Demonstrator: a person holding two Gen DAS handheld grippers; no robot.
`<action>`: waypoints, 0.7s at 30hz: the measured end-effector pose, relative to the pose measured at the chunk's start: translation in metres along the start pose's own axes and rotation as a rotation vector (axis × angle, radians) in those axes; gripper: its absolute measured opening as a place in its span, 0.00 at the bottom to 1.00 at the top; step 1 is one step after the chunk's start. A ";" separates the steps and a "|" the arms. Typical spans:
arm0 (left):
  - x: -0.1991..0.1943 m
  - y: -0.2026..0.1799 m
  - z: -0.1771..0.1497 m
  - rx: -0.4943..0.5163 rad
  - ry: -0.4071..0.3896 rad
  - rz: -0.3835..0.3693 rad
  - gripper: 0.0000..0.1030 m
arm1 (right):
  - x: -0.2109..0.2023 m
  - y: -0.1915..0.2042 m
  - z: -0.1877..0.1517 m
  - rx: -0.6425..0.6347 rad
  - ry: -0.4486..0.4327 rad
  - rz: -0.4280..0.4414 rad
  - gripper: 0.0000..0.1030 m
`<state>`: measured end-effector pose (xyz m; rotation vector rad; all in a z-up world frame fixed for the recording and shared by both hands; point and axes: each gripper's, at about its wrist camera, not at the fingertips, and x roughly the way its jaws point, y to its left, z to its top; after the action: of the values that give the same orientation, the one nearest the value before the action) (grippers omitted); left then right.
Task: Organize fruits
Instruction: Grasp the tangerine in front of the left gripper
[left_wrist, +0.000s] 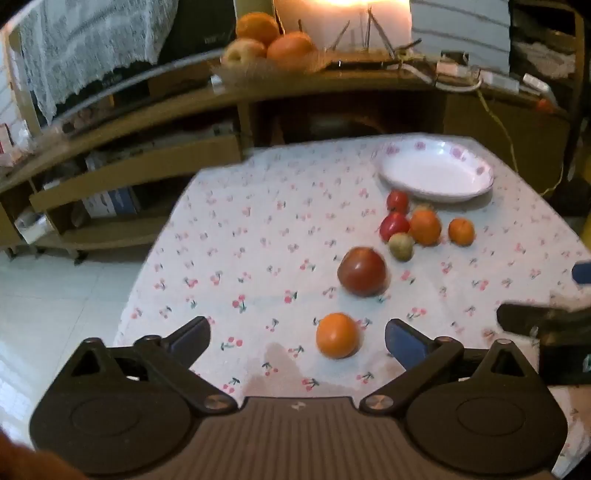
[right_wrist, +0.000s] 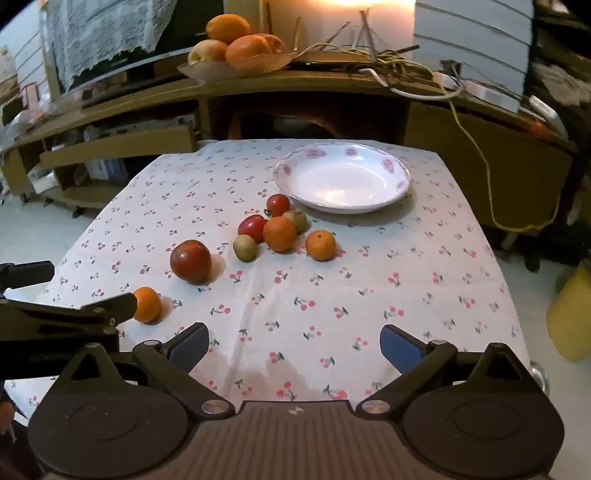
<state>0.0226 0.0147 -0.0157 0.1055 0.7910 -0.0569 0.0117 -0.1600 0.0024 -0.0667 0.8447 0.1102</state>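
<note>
My left gripper (left_wrist: 297, 338) and right gripper (right_wrist: 294, 341) — both spread wide, holding nothing. I count eight fruits loose on the tablecloth (right_wrist: 388, 280): three oranges (right_wrist: 279, 233), three tomatoes (right_wrist: 190, 261), two greenish fruits (right_wrist: 245, 247) — all beside one plate (right_wrist: 341, 177).

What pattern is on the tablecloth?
Small red cherries on the white tablecloth, clearest in the right wrist view.

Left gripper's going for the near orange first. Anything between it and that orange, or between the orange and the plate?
Nothing lies between the open left gripper and the orange. Toward the plate, the big tomato and the fruit cluster sit roughly on the straight line, so lift over them.
</note>
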 end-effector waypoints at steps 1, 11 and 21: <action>0.003 0.001 0.000 -0.006 0.006 -0.016 0.97 | 0.002 0.001 0.003 -0.004 0.004 0.001 0.95; 0.031 -0.005 0.000 0.033 0.022 -0.041 0.74 | 0.030 -0.007 0.023 -0.040 0.037 0.054 0.94; 0.040 -0.017 -0.009 0.124 0.012 -0.022 0.50 | 0.061 -0.032 0.037 -0.104 0.055 0.069 0.89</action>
<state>0.0427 -0.0020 -0.0514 0.2147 0.8004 -0.1266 0.0834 -0.1837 -0.0176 -0.1391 0.8960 0.2185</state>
